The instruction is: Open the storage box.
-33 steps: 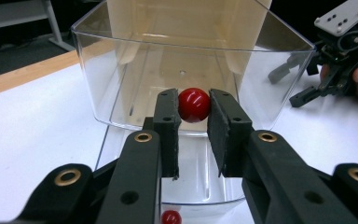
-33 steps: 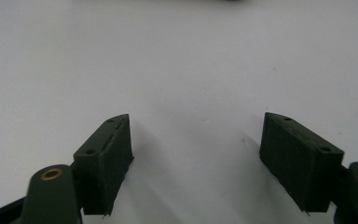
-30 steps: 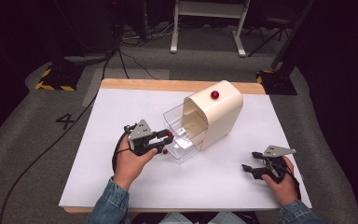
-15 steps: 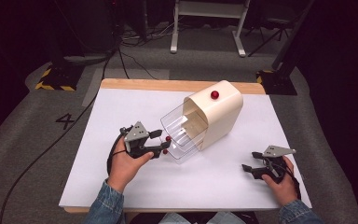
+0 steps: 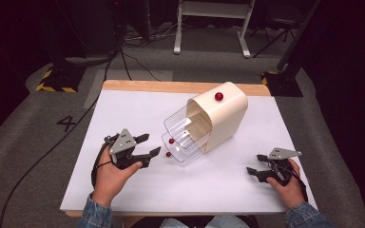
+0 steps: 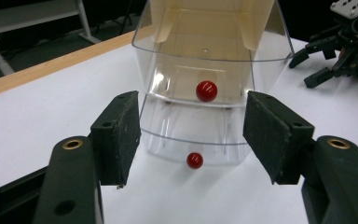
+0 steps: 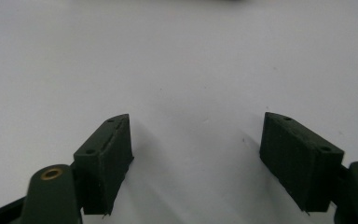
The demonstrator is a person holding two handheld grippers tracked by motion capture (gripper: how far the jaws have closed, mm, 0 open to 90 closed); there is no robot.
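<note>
A cream cabinet (image 5: 223, 118) with a red ball (image 5: 218, 96) on top stands mid-table. Its two clear drawers, the upper drawer (image 5: 185, 124) and the lower drawer (image 5: 187, 152), are pulled out toward the left. Each has a red knob: the upper knob (image 6: 206, 91) and the lower knob (image 6: 195, 160). My left gripper (image 5: 153, 144) faces the drawer fronts from a short way off. Its jaws have just been opening, and in the left gripper view the left gripper (image 6: 191, 135) holds nothing. My right gripper (image 5: 255, 164) rests open at the right; the right gripper (image 7: 196, 154) has only bare table between its pads.
The white table top (image 5: 138, 109) has a wooden far edge (image 5: 152, 86). Cables and a white stand's legs lie on the grey floor behind it. The right gripper (image 6: 303, 70) also shows far off in the left gripper view.
My left gripper has let go at the drawer fronts, opened its jaws and drawn back to the left. The right gripper has not moved.
</note>
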